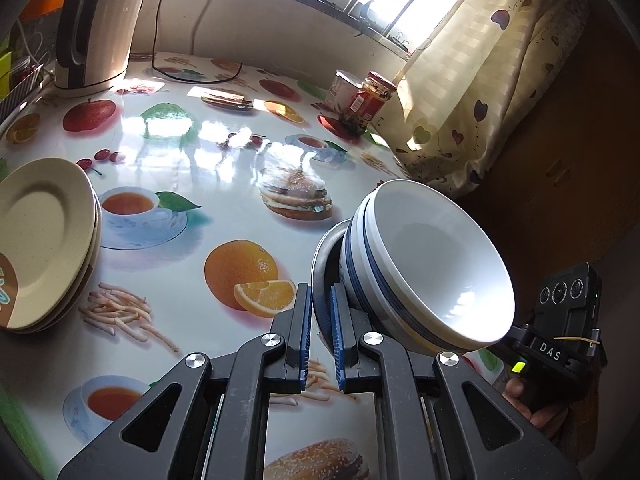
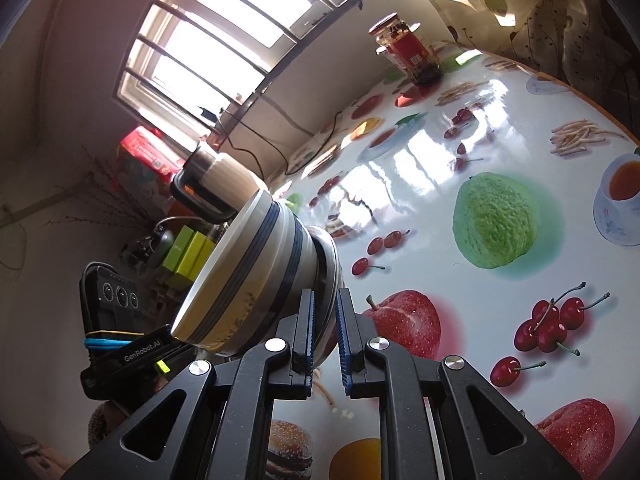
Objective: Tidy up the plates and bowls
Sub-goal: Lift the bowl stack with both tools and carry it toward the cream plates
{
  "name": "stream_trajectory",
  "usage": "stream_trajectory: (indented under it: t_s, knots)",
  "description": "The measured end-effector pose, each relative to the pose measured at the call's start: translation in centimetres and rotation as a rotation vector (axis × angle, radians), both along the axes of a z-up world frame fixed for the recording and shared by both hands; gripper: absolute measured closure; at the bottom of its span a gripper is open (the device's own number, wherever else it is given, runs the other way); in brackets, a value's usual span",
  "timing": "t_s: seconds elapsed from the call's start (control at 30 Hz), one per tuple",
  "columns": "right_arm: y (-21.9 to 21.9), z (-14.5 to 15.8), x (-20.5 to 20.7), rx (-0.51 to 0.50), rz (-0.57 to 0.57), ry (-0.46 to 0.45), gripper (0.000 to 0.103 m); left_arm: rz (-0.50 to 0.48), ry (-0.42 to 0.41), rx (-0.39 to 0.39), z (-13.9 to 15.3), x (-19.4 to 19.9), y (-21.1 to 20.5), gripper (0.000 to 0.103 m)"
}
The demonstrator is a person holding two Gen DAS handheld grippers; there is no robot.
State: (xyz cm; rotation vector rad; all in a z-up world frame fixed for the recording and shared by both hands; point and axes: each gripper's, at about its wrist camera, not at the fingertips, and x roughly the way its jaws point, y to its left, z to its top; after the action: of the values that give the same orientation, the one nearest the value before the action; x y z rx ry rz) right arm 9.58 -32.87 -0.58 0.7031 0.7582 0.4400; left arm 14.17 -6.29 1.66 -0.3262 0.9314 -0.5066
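Left gripper [image 1: 320,312]: clamped on the rim of the steel dish [image 1: 322,264], blue pads on either side of its edge.
Right gripper [image 2: 325,312]: clamped on the opposite rim of the same steel dish [image 2: 330,264].
Bowls [image 1: 432,264]: two white bowls with blue bands, nested, sitting in the steel dish; the whole stack is tilted, held above the table [image 1: 192,152] at its near edge.
Bowls, right wrist view [image 2: 248,272]: outer walls and bands show, mouth turned away.
Plates [image 1: 44,240]: beige stack on the table, left of the bowls, well apart from them.
Jar [image 1: 370,100]: red-labelled, at the far side of the table, beyond the bowls, beside the curtain [image 1: 472,92].
Kettle [image 1: 100,28]: far left of the table, by the wall.
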Motion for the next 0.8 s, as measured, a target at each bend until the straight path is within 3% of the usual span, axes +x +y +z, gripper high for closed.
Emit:
stream_trajectory:
  t_s: [0.8]
  knots:
    - [5.3,1.1,3.9,-0.002,0.113,-0.001,0.091,0.116,-0.002,-0.001,0.5,0.6,5.7,0.093]
